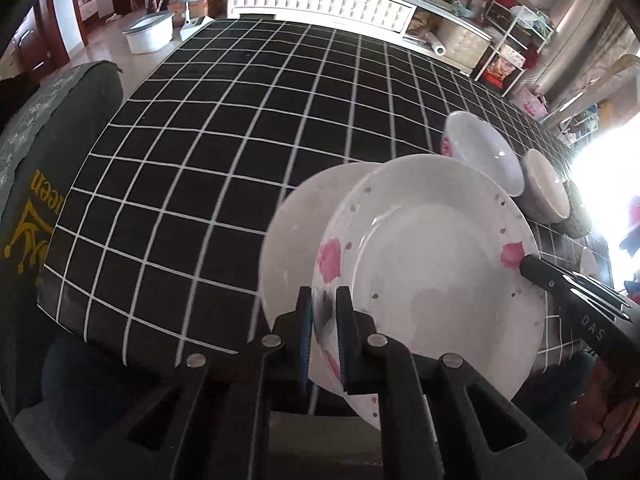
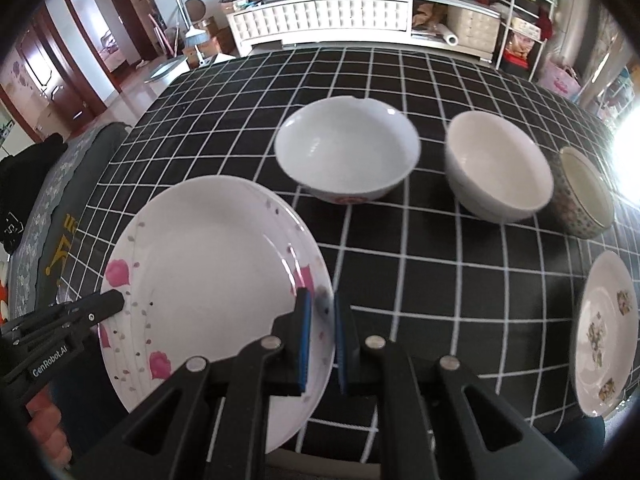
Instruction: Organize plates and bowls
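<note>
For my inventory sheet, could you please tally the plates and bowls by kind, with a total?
Plates: 3, namely the pink-flower plate gripped by both tongs, a plain plate under it, and a brown-print plate.
Bowls: 3, namely a red-marked bowl, a plain bowl, and a speckled bowl.
Total: 6

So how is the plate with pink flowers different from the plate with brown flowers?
The pink-flowered plate is gripped at its rim by both the left tool and the right tool; the brown-flowered plate lies untouched on the checked tablecloth. Their flower colours differ. Both are white and round.
</note>
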The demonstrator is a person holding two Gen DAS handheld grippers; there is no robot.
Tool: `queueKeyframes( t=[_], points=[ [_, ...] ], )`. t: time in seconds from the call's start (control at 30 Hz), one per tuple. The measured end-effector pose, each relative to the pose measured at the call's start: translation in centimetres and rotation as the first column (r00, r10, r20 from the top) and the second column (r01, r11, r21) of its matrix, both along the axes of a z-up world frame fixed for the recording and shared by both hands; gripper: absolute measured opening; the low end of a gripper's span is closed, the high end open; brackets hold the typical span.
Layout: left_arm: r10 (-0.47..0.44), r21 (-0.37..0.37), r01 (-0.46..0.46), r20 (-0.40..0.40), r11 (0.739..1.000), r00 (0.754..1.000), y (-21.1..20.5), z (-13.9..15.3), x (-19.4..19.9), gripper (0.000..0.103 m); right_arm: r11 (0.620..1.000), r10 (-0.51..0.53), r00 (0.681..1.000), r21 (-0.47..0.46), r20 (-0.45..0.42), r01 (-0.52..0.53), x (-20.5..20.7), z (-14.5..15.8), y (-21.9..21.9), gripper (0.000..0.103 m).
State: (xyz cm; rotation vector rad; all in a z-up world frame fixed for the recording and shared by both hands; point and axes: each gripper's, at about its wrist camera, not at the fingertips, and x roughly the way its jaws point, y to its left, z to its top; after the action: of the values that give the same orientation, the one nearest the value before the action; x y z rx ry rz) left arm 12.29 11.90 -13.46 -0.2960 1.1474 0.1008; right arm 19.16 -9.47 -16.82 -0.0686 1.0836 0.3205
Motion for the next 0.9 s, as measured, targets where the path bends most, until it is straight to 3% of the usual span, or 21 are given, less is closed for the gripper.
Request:
queueKeyframes(
  t=[0.9],
  points=[
    [0.027,0.051,-0.025,-0.037,0.998,0.999,2.2,-1.9,2.3,0.009,0.998,0.044,0.999,-0.044,-0.022,-0.045,1.0,-2.2,2.8,0.014]
  ],
)
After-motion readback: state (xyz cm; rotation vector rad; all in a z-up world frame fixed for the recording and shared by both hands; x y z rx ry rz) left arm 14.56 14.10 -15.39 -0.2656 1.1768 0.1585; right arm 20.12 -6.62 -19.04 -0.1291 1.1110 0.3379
